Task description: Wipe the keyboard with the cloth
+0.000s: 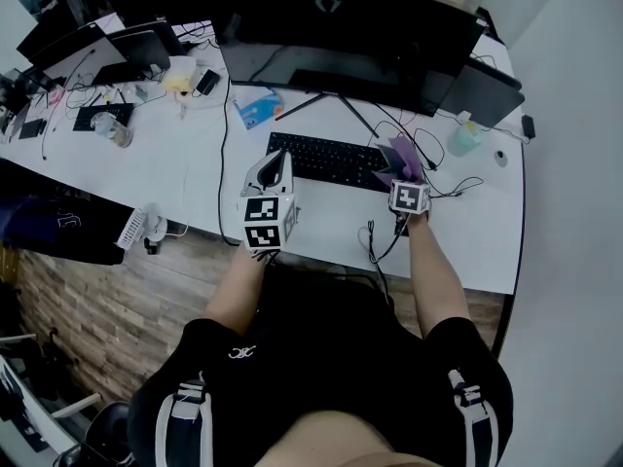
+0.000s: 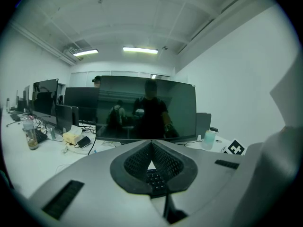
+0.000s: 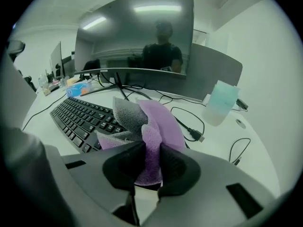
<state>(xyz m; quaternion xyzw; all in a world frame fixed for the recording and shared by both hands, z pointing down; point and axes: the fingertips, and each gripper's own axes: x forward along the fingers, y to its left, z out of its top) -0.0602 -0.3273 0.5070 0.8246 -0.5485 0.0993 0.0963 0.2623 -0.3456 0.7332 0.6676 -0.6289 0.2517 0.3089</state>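
I'm clamping the purple cloth [image 3: 158, 122] in the right gripper [image 3: 149, 163], its folds fanning out ahead to meet the keyboard [image 3: 83, 119], which is lying just forward and left of the jaws. The left gripper [image 2: 151, 161] is hovering closed and empty, keyboard beneath its tips.

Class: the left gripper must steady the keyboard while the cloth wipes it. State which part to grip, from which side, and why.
Probably the left end of the keyboard, approached from the left: it lies flat and low, that end sits nearest the left gripper, and the cloth in the right gripper occupies its right end.
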